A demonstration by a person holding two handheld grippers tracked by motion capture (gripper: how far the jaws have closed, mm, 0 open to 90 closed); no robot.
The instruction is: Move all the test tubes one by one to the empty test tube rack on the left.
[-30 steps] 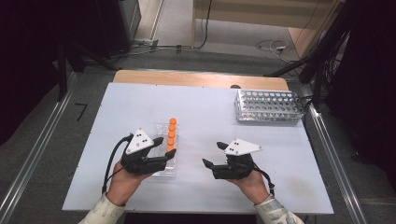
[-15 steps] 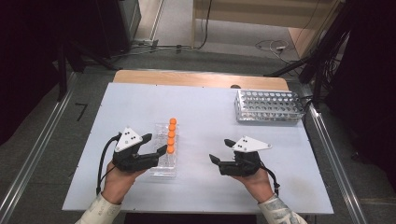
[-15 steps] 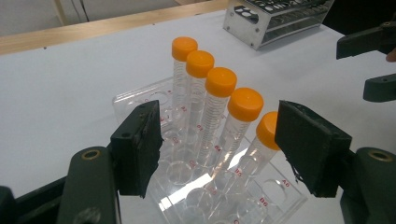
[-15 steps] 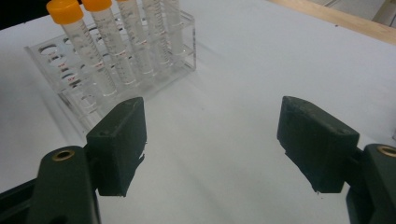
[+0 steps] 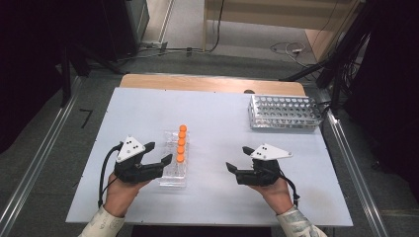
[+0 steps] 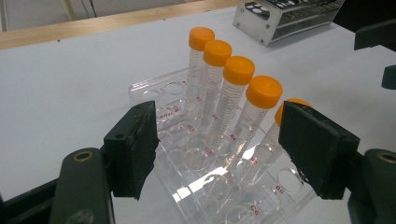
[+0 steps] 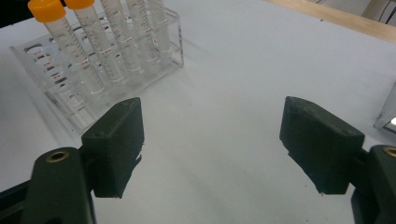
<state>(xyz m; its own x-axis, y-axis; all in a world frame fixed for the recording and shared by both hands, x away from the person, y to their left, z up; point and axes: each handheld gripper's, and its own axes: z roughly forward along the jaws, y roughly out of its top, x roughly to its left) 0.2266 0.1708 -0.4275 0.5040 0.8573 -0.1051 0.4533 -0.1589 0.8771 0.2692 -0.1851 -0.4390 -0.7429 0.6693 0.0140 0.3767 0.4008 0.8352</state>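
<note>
Near the table's front left, your left gripper (image 6: 217, 154) spreads wide around the clear rack (image 6: 196, 154) of five orange-capped tubes (image 6: 233, 107). Your right gripper (image 7: 212, 144) gapes empty. Close crookedly and you'd likely topple neighbouring tubes.

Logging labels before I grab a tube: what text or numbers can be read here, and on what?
"C6": red, clear rack base, near corner.
"B6": red, same rack, beside a hole.
Other red hole marks on the rack: blurred.
Graduation marks on the orange-capped tubes: too small.
Metal rack: no readable text.
</note>
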